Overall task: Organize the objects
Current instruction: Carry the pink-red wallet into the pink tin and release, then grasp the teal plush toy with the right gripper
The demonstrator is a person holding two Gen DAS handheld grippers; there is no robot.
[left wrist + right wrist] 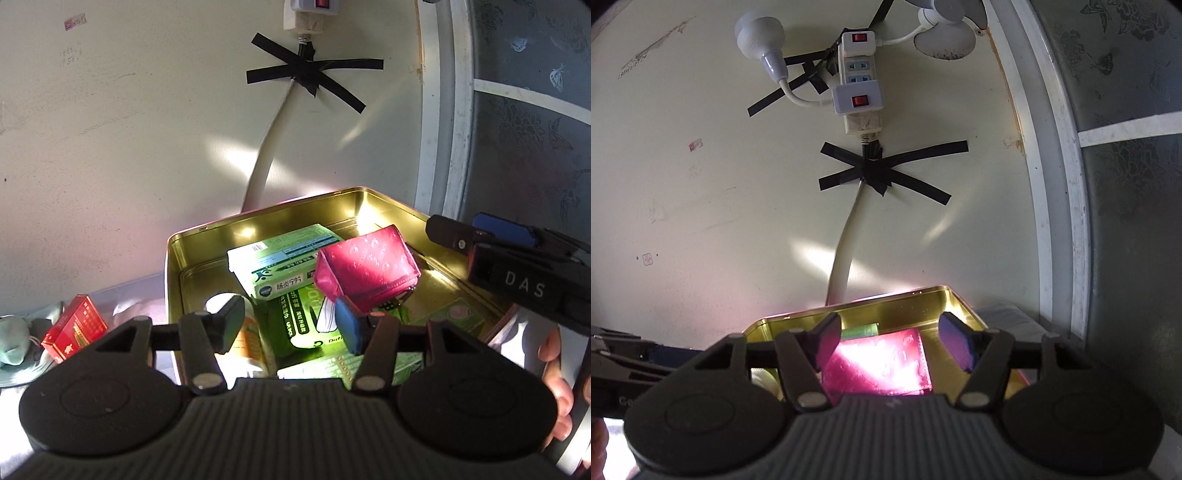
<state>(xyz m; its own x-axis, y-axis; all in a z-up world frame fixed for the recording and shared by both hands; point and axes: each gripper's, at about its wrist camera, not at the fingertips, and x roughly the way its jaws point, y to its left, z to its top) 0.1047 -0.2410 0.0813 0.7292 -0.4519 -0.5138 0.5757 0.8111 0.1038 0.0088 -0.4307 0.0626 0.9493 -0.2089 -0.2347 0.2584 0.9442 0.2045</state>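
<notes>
- Pink pouch (365, 269) is seen tilted inside the gold tin (173, 258), just ahead of the left hand-held gripper (291, 321), propped on green medicine boxes (280, 258).
- Soft, light and glossy it is judged; its stiffer zipped lower edge is best pinched.
- Both the left and right hand-held gripper (890, 339) are held partly open, empty.

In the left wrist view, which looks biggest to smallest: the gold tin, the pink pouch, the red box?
1. Gold tin, by far the largest.
2. Pink pouch.
3. Red box, though it lies outside the tin, so its apparent size is less certain.
</notes>
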